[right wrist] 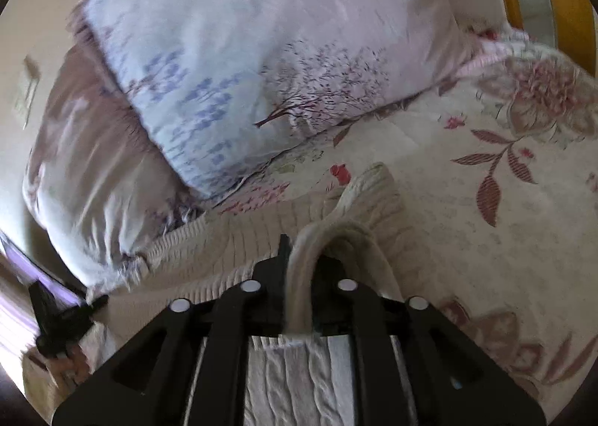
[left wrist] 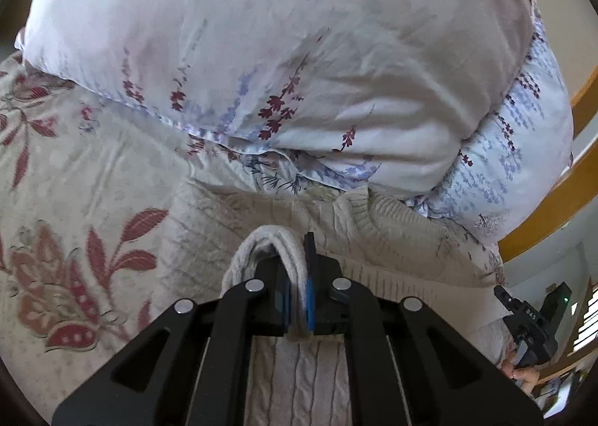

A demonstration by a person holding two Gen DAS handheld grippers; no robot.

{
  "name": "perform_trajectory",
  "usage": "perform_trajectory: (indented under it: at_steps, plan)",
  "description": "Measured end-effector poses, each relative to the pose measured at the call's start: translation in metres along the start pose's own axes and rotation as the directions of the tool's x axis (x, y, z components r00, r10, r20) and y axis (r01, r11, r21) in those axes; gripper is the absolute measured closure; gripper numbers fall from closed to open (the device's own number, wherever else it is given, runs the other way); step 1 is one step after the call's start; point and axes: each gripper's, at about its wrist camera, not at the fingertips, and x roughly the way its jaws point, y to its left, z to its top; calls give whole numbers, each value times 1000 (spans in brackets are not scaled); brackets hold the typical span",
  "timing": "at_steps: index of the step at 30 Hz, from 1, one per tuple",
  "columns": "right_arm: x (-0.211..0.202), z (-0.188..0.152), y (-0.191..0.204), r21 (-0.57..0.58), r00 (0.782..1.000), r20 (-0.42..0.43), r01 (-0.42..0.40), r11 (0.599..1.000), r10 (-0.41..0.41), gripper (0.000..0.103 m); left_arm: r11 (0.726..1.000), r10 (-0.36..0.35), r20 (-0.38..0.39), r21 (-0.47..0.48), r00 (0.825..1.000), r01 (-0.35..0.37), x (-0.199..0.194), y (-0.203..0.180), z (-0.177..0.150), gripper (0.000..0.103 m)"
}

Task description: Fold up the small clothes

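Only the left wrist view shows blue pads on the left claw (left wrist: 297, 276), clamped on a fold of the one cream knit sweater (left wrist: 392, 235) lying on the bed (left wrist: 93, 164) just before two pillows (left wrist: 261, 52), while the right claw (right wrist: 301, 276) likewise pinches that sweater's edge.
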Motion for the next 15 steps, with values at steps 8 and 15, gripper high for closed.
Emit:
perform_trajectory:
  at_steps: [8, 15]
  plan:
    - [-19, 22, 15, -12, 991, 115, -67, 998, 68, 51, 992, -80, 28, -100, 996, 82, -1, 2, 19, 72]
    - [-63, -4, 1, -109, 992, 125, 18, 994, -5, 60, 999, -24, 74, 46, 997, 20, -49, 1, -5, 68]
